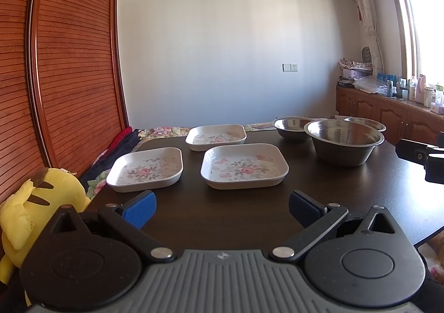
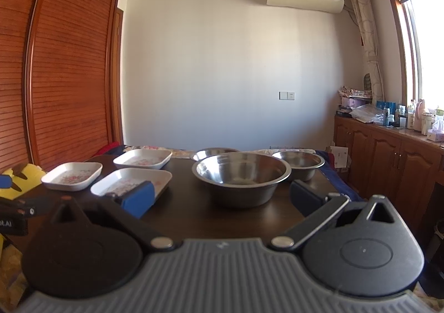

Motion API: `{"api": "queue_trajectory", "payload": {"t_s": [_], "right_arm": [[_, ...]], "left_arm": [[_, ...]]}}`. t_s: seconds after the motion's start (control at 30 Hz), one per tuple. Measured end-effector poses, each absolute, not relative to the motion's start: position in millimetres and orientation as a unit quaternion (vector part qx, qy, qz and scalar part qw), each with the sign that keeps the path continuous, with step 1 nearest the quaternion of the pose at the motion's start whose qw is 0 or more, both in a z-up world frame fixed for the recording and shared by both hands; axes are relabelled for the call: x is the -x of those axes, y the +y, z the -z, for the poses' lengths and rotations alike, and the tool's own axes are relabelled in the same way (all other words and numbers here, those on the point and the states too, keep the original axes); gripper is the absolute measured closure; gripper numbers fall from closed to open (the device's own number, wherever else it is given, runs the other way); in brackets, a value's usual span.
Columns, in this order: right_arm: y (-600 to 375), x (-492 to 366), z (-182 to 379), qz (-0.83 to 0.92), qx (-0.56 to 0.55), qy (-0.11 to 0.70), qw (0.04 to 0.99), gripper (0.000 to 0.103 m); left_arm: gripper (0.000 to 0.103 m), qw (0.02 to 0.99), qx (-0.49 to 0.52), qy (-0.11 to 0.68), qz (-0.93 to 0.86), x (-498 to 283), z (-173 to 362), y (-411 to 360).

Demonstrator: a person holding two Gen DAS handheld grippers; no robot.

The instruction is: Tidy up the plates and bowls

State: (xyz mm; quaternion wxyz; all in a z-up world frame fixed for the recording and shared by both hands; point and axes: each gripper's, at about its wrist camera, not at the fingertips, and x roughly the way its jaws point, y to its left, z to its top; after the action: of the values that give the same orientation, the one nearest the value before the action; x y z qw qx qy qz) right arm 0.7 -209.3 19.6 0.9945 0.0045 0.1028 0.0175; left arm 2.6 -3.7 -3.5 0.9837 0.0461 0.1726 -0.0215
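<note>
While both grippers hover with jaws spread and empty, three plates and three bowls sit on the table [image 1: 238, 210].
Left gripper [image 1: 222, 206] faces the plates [image 1: 244, 165]; right gripper [image 2: 222, 197] faces the big bowl [image 2: 241, 177].

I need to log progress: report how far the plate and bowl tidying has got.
Done: nothing visibly stacked. The three floral plates lie apart on the table, and the large steel bowl and two smaller bowls stand separately. In hand: nothing; the left gripper and right gripper are open and empty. Left: all the grouping.
</note>
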Motion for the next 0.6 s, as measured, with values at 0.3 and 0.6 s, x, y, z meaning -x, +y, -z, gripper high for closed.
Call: {"api": "queue_trajectory", "payload": {"t_s": [0.3,0.6], "right_arm": [[-198,-18,-25,-0.054,0.012,0.111,0.992,0.000],[-179,-46,-42,-0.109,0.025,0.106,0.988,0.000]], "left_arm": [[0.000,0.979,-0.055,0.193,0.039,-22,3,2],[0.000,0.978,-0.052,0.199,0.034,-65,-15,26]]}}
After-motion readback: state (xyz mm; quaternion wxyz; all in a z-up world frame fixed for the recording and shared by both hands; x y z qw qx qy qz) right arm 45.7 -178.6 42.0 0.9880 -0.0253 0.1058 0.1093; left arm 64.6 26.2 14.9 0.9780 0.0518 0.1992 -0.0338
